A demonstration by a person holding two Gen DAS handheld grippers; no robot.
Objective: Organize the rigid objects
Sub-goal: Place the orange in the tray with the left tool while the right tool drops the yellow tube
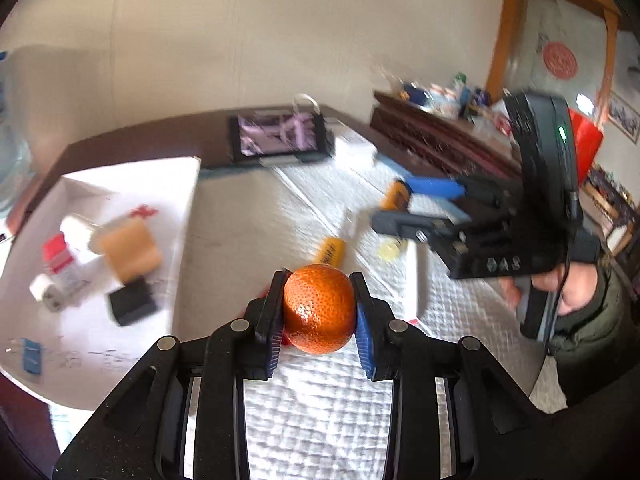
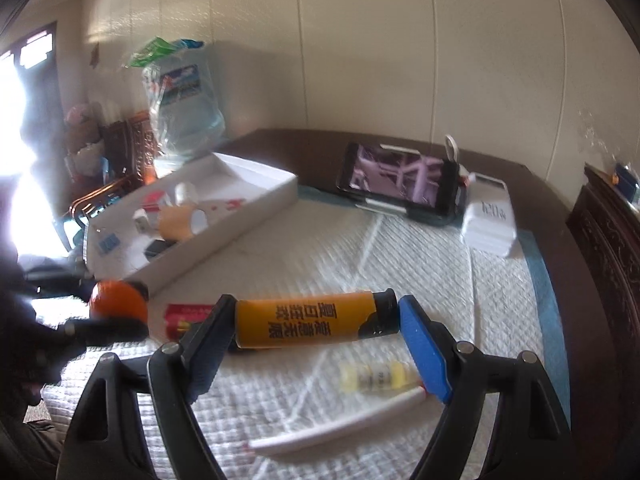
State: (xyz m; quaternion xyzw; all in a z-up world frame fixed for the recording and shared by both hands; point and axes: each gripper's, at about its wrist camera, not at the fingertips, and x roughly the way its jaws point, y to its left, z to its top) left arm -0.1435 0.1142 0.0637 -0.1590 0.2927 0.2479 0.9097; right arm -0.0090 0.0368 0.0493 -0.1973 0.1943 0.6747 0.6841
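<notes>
Between the left gripper's point(image 1: 319, 312) pads an orange point(image 1: 319, 307) sits clamped at its widest part, lifted off the quilted mat point(image 1: 320, 408); likewise the right gripper point(image 2: 316, 332) grasps a yellow tube point(image 2: 306, 324) end to end, both probably bound for the white tray point(image 1: 188, 200) of sorted items beyond

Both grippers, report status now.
Left gripper shut on orange. Right gripper clamps yellow tube endwise. White tray ahead, path looks open.
</notes>
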